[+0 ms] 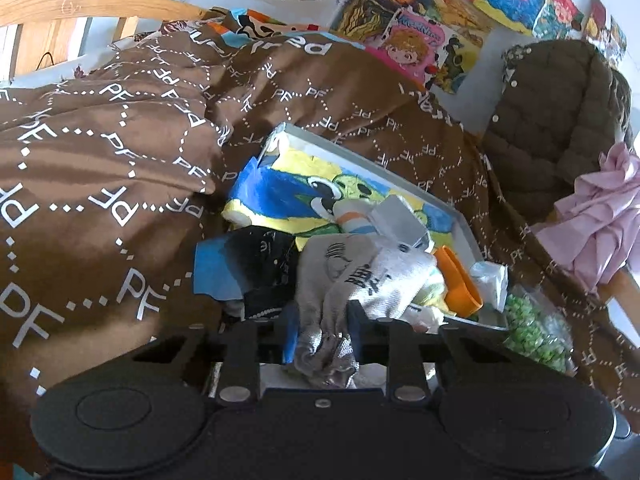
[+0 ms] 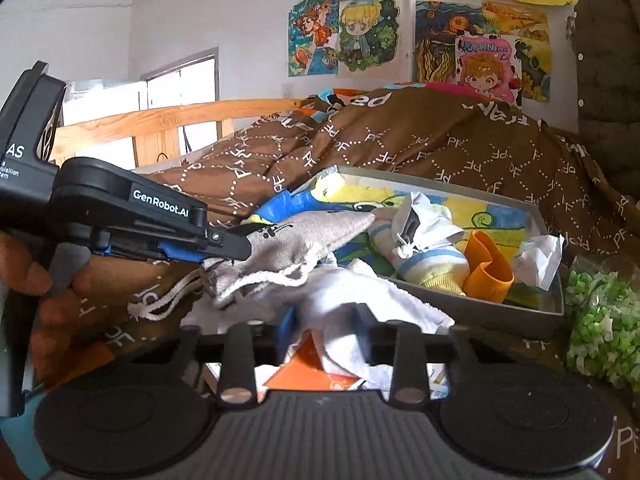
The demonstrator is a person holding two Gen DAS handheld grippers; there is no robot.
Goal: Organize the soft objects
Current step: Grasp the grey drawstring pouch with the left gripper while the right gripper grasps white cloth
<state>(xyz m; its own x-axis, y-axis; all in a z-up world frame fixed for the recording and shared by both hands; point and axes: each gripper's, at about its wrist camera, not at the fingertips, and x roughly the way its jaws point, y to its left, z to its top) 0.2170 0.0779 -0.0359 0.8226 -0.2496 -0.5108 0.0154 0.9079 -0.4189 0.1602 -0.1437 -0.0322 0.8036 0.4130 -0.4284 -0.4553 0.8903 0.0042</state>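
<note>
Both tongs are clamped on fabric. Left gripper (image 1: 322, 330): jaws closed on the bunched mouth of a grey drawstring pouch (image 1: 352, 276), which carries dark printed characters; the pouch extends forward from the fingers and rests against the near edge of a shallow grey tray (image 1: 464, 220). In the right wrist view the same tool (image 2: 240, 250) enters from the left, held by a hand (image 2: 44, 300), with the pouch's white cord (image 2: 160, 304) hanging below it.

Right gripper (image 2: 324, 326): jaws closed on a white cloth (image 2: 360, 300) that lies just in front of the tray; an orange-and-white piece (image 2: 312, 372) shows beneath it.

Tray contents: a colourful drawing (image 1: 320, 184) lining the floor, a striped sock (image 2: 420, 256), an orange cup (image 2: 488, 268) on its side, crumpled white paper (image 2: 540, 260). The tray sits on a brown "PF" patterned quilt (image 1: 100, 160). A bag of green pieces (image 2: 600, 320) lies just right of the tray.
</note>
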